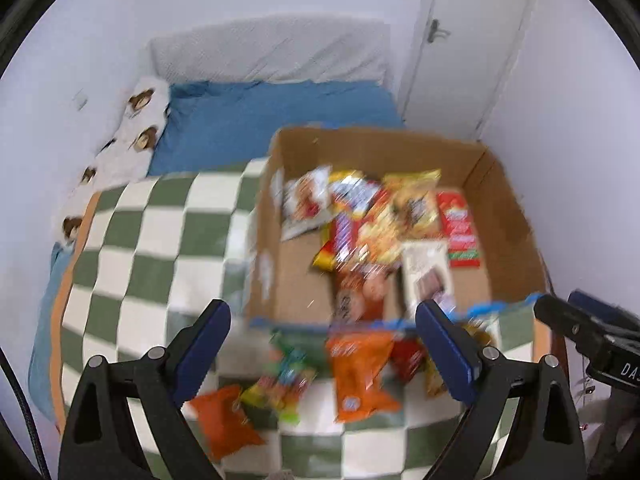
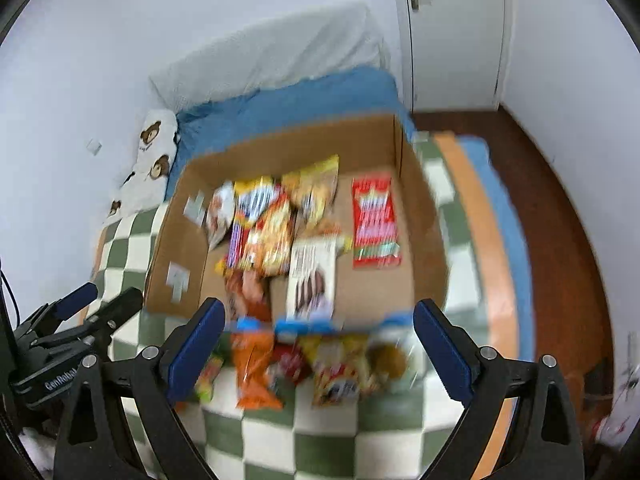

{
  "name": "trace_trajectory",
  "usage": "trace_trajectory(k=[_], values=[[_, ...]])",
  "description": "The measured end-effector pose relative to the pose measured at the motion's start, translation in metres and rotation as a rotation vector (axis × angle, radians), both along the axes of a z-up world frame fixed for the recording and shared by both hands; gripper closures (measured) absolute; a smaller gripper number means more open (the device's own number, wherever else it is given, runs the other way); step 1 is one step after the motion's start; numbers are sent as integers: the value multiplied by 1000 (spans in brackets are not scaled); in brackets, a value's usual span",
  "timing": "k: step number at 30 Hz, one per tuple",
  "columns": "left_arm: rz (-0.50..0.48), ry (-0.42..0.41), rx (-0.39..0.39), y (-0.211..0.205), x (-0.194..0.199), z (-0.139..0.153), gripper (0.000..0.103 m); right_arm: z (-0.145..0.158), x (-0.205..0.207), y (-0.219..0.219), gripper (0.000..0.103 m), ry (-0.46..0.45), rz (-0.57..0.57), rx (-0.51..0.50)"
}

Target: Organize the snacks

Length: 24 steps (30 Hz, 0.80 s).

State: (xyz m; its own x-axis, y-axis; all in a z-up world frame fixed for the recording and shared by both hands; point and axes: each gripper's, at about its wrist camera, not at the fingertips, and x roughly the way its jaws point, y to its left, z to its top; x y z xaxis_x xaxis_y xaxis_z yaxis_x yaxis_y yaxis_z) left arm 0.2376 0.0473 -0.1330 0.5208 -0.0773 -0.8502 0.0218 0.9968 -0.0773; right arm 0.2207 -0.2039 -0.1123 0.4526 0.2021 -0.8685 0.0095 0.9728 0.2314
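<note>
An open cardboard box sits on a green-and-white checked blanket and holds several snack packs, among them a red pack and a white cookie pack. More packs lie on the blanket in front of the box: an orange bag, a small orange pack, colourful candy and a yellow bag. My left gripper is open and empty above these loose packs. My right gripper is open and empty above them too. Both views are blurred.
The bed has a blue sheet, a white pillow and a bear-print pillow by the left wall. A white door stands at the back right. Brown wooden floor lies right of the bed.
</note>
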Motion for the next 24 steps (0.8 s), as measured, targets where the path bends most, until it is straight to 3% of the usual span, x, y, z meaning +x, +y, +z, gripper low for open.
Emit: trace_trajectory(k=[6,10,13,16,18,22,24], values=[[103,107,82,57,-34,-39,8,-79,-16,41,6,159,73,63],[146,208,130,90,-49,-72,8,-121,-7,77,6,208,109,71],[129,256,178,100,-55,-90,8,-144,5,105,6,226,134,40],[24,333,210,92,-56,-109,8,-165,14,127,11,260,147,8],[20,435,126,98,-53,-129,8,-178,17,136,21,284,146,-7],[92,510,-33,111,-41,-156,8,-193,12,140,53,305,148,-55],[136,542,-114,116,-35,-170,8,-196,5,135,54,324,146,-31]])
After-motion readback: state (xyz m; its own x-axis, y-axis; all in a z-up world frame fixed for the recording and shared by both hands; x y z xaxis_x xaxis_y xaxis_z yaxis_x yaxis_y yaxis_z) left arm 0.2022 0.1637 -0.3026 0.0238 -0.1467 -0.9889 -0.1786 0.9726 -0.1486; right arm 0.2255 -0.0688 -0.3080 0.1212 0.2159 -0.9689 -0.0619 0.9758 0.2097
